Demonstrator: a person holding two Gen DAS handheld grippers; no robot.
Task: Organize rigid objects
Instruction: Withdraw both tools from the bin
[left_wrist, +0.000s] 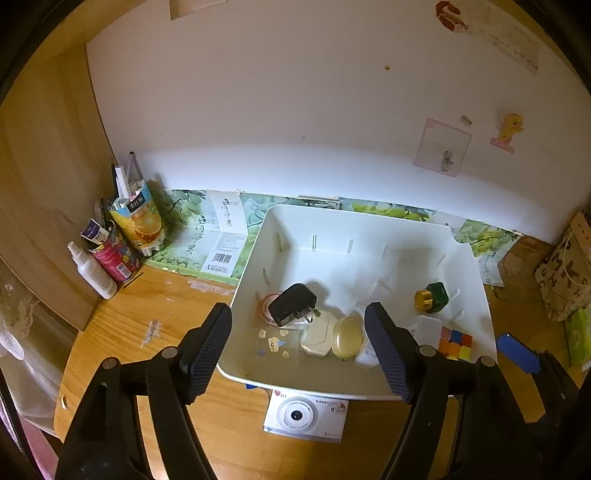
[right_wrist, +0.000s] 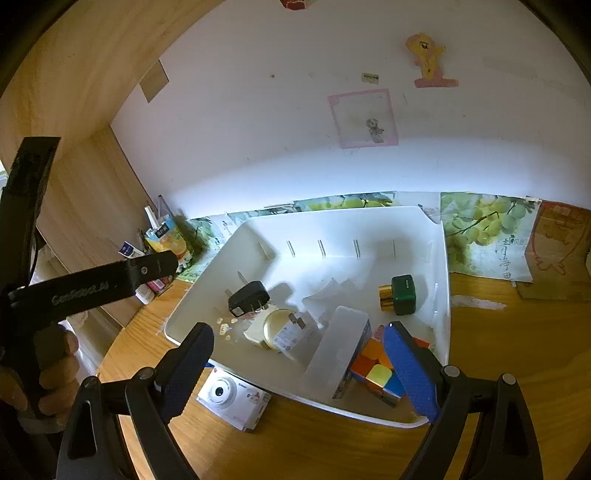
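A white plastic bin stands on the wooden desk. It holds a black plug adapter, a white charger, a round yellowish case, a green bottle with a gold cap, a translucent white box and a colourful puzzle cube. My left gripper is open and empty over the bin's near left rim. My right gripper is open and empty over the bin's near rim, its right finger beside the cube.
A small white camera box lies on the desk just in front of the bin. A cup of pens, a spray bottle and a juice carton stand at the back left. A patterned paper bag stands at the right.
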